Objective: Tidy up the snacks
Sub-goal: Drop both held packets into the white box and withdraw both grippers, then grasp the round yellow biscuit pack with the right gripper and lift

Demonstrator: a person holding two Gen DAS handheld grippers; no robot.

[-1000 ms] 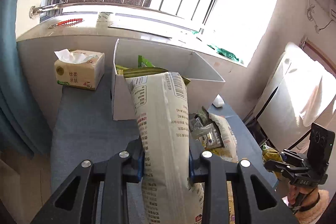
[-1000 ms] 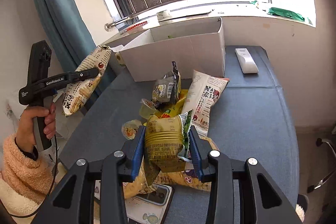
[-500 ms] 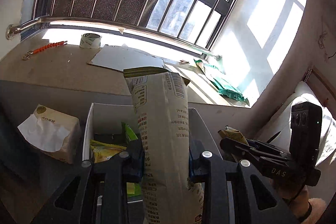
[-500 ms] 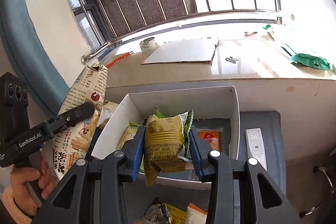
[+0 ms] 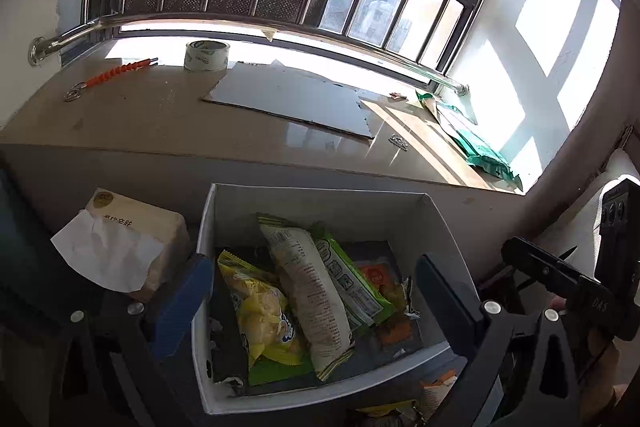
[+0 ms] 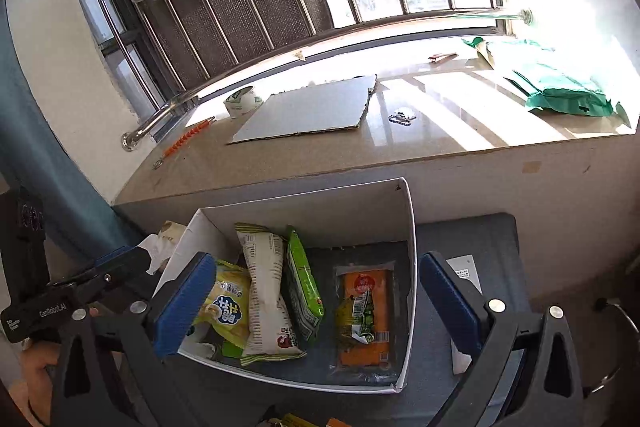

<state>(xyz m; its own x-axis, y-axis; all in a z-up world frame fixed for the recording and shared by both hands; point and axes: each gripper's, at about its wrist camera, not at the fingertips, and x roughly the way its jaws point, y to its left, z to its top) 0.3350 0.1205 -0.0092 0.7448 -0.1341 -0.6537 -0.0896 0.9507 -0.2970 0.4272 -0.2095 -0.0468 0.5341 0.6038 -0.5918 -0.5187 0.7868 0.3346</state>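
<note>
A white cardboard box (image 5: 320,197) (image 6: 320,201) stands on the blue-grey table against the wall under the sill. In it lie a long white snack bag (image 5: 310,289) (image 6: 266,291), a yellow bag (image 5: 260,315) (image 6: 226,303), a green bag (image 5: 352,279) (image 6: 302,279) and an orange packet (image 6: 364,319) with a small green-yellow packet (image 6: 354,309) on top. My left gripper (image 5: 316,301) is open and empty above the box. My right gripper (image 6: 316,301) is open and empty above the box too. Each gripper shows at the edge of the other's view.
A tissue box (image 5: 132,247) stands left of the box. A white remote (image 6: 464,277) lies on the table to its right. On the sill are a tape roll (image 5: 206,55), an orange tool (image 5: 116,73), a cardboard sheet (image 5: 292,99) and green bags (image 6: 560,87). More snacks (image 5: 432,393) lie in front.
Both grippers have opened and let go of their bags: the long white bag and the small green-yellow packet now lie in the box. Both grippers have moved over the box.
</note>
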